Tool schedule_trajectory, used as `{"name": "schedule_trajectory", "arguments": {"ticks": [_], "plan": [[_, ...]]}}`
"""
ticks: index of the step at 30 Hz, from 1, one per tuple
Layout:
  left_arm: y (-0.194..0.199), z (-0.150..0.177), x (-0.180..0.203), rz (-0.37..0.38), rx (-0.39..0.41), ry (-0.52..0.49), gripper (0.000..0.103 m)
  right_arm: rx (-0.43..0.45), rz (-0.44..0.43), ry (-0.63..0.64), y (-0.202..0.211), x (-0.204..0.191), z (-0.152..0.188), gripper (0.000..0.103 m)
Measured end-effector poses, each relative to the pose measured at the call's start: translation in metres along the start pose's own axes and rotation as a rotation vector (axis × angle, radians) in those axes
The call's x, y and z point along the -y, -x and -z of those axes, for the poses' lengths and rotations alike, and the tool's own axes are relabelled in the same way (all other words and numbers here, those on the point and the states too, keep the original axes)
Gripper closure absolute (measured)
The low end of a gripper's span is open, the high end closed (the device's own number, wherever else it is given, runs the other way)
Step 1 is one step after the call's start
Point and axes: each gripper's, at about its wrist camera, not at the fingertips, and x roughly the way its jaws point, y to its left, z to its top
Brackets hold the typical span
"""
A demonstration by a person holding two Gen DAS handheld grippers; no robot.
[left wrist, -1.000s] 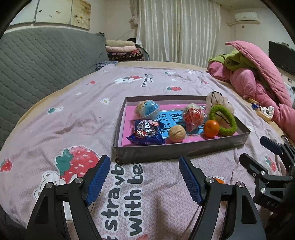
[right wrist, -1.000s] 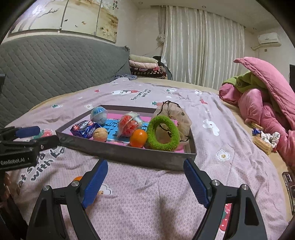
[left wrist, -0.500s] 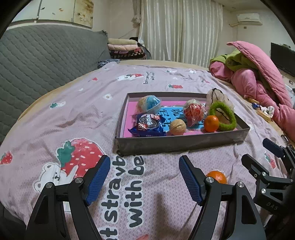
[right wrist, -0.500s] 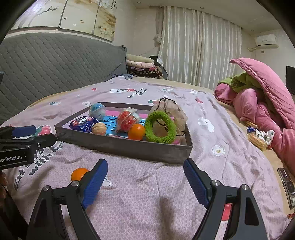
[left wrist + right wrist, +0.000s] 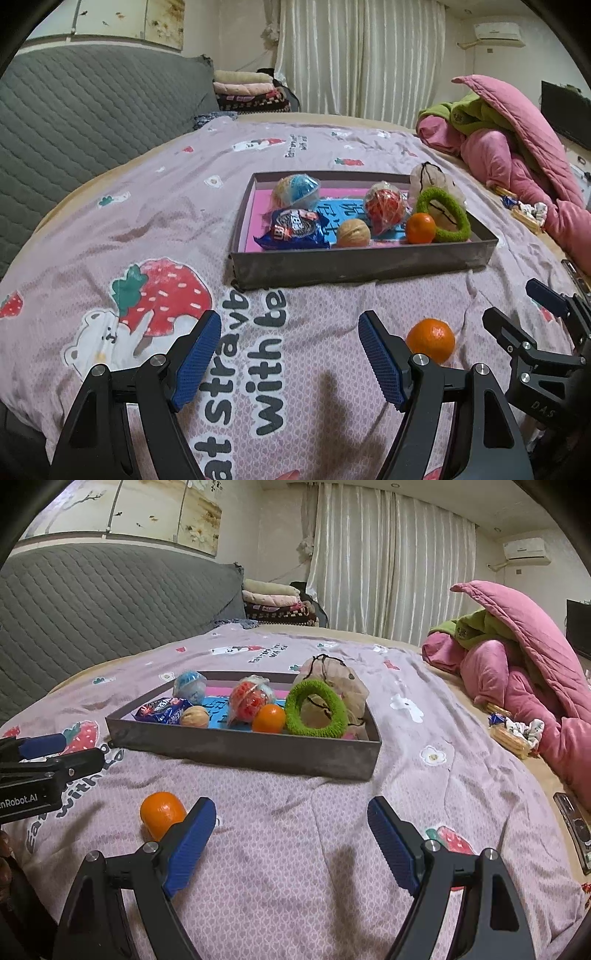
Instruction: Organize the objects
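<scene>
On the pink strawberry-print bedspread (image 5: 184,206), just near of the shallow grey cardboard tray (image 5: 354,264), lies a loose small orange mandarin (image 5: 430,340), between the two grippers. The left tongs (image 5: 290,354) stand apart and empty, with the fruit just to their right; the right tongs (image 5: 291,834) also stand apart and empty, with the fruit at their left blade. A second mandarin (image 5: 420,228) already sits in the tray beside a fuzzy green ring (image 5: 443,214) and a walnut (image 5: 353,232). The loose fruit looks light, round and soft-skinned, likely to roll on the yielding bed; a gentle hold across its widest middle seems best.
</scene>
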Motion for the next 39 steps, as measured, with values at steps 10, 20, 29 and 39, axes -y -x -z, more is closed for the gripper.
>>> {"name": "schedule_trajectory", "arguments": {"ticks": [10, 20, 29, 39], "plan": [[-0.009, 0.015, 0.000, 0.014, -0.051, 0.004, 0.025, -0.025, -0.008, 0.001, 0.002, -0.004, 0.007, 0.019], [-0.012, 0.019, 0.000, 0.013, -0.048, -0.006, 0.025, -0.035, -0.005, -0.006, 0.000, -0.005, 0.010, 0.019], [-0.019, 0.019, -0.003, 0.009, -0.058, 0.006, 0.025, -0.043, -0.008, -0.007, -0.004, -0.007, 0.012, 0.019], [-0.024, 0.021, -0.002, 0.003, -0.069, -0.008, 0.025, -0.052, -0.002, -0.011, -0.006, -0.006, 0.013, 0.019]]}}
